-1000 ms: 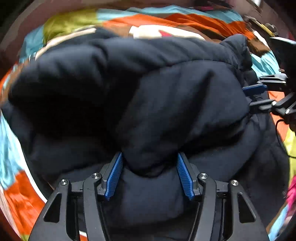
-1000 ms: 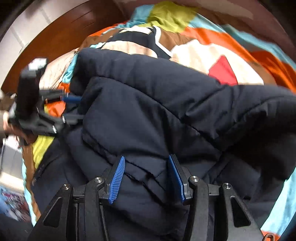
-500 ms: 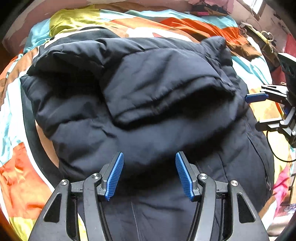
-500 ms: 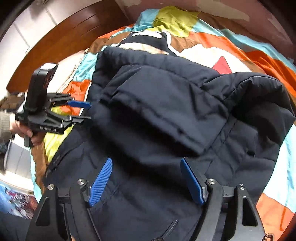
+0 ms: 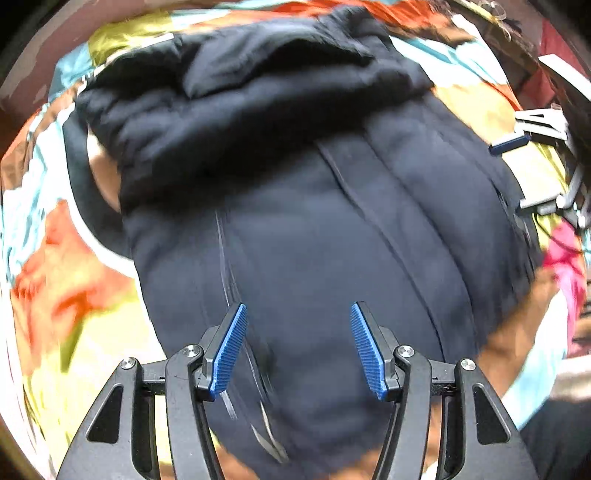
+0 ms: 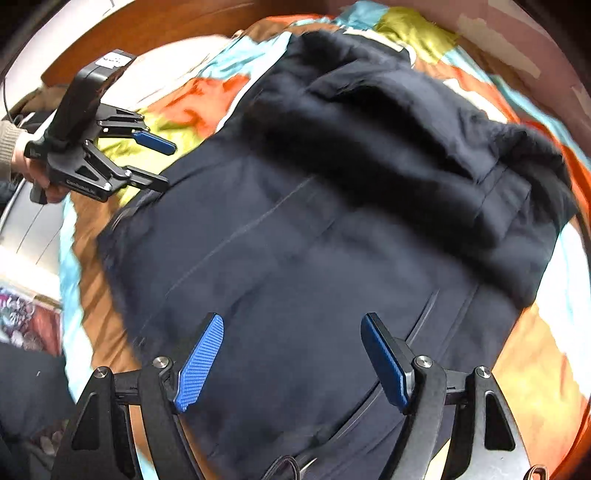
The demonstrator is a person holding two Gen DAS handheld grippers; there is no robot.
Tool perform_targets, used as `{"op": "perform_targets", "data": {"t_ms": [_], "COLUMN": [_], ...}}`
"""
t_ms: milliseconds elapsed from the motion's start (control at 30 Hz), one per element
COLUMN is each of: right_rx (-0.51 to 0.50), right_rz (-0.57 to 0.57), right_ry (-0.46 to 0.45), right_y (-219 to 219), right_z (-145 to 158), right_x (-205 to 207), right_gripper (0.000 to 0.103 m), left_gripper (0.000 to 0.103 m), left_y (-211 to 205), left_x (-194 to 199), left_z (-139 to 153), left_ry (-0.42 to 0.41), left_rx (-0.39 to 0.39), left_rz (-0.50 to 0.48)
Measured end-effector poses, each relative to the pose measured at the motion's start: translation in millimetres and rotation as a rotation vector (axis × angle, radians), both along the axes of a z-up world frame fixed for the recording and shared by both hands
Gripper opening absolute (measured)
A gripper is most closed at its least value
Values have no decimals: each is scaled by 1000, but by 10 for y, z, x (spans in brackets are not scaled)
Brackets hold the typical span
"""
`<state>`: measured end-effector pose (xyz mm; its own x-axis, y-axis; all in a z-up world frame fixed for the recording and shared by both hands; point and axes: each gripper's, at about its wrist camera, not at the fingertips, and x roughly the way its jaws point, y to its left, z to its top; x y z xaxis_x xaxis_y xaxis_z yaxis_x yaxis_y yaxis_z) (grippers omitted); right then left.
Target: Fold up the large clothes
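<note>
A dark navy padded jacket (image 5: 314, 229) lies spread on a bed, over a patchwork bedspread (image 5: 74, 280) of orange, yellow and teal, its upper part bunched at the far end. The left claw (image 5: 297, 347) hangs above the jacket's near hem, spread wide and empty; the right claw (image 6: 295, 365) likewise, wide and gripping nothing

Bedroom, patchwork bedspread (image 6: 192, 107), wooden headboard (image 6: 155, 33)

The left gripper (image 6: 162, 162) carries pale lettering on its black frame, too blurred to read. A white label on its camera block is equally illegible.
</note>
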<state>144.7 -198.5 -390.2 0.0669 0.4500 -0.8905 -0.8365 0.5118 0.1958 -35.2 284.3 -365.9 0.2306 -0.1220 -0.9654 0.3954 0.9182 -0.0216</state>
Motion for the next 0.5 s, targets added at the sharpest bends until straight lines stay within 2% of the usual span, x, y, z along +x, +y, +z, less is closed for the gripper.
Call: {"op": "perform_targets", "data": {"t_ms": [100, 200, 367, 433, 500], "right_rx": [-14, -64, -144, -178, -220], "right_rz": [-6, 38, 185, 236, 297], "right_ry": [23, -25, -86, -130, -233], "right_y": [-108, -146, -120, -114, -98], "right_z": [-50, -119, -345, -420, -471], "right_x": [-363, -763, -1388, -1566, -1724], "right_gripper": [75, 75, 75, 75, 75], "left_gripper": [52, 53, 53, 53, 53], "left_y": [-80, -202, -451, -529, -572], "left_x": [-520, -862, -1304, -1405, -1484], "left_z": [-59, -122, -310, -412, -483], "left_ry": [22, 31, -21, -47, -95], "left_rx": [56, 85, 174, 212, 256], "left_rz": [-40, -78, -248, -295, -334]}}
